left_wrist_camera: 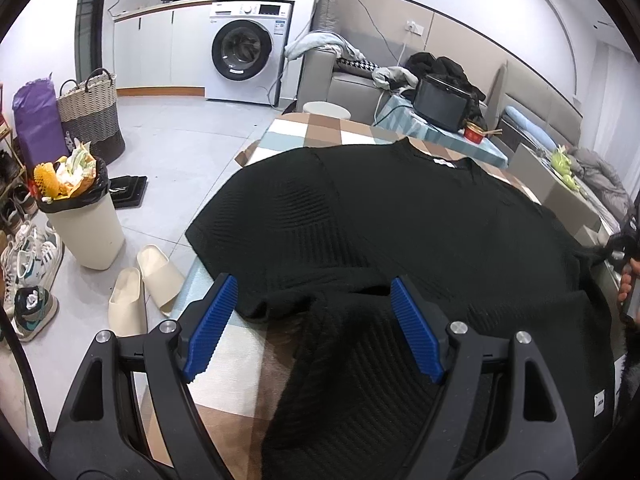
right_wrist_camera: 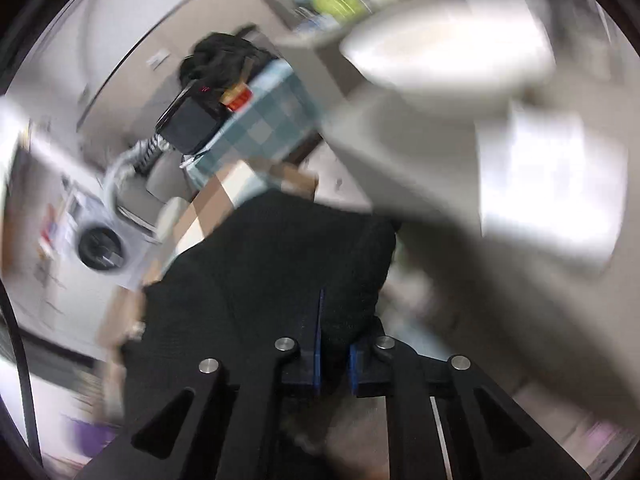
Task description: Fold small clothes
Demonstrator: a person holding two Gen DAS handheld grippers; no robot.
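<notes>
A black knitted sweater (left_wrist_camera: 400, 220) lies spread on a table with a checked cloth (left_wrist_camera: 240, 352), collar at the far side. Its near edge is folded over in front of my left gripper (left_wrist_camera: 312, 300), which is open, its blue pads on either side of the folded hem without touching it. My right gripper (right_wrist_camera: 334, 328) is shut on a bunch of the sweater (right_wrist_camera: 280, 264) and holds its right side. That view is blurred by motion. The right gripper also shows at the far right edge of the left wrist view (left_wrist_camera: 624, 252).
Left of the table are a full bin (left_wrist_camera: 82, 216), slippers (left_wrist_camera: 140, 292), shoes, a woven basket (left_wrist_camera: 92, 112) and a washing machine (left_wrist_camera: 248, 52). Behind the table stand a stool (left_wrist_camera: 326, 110), a small table with a black box (left_wrist_camera: 440, 100), and a sofa.
</notes>
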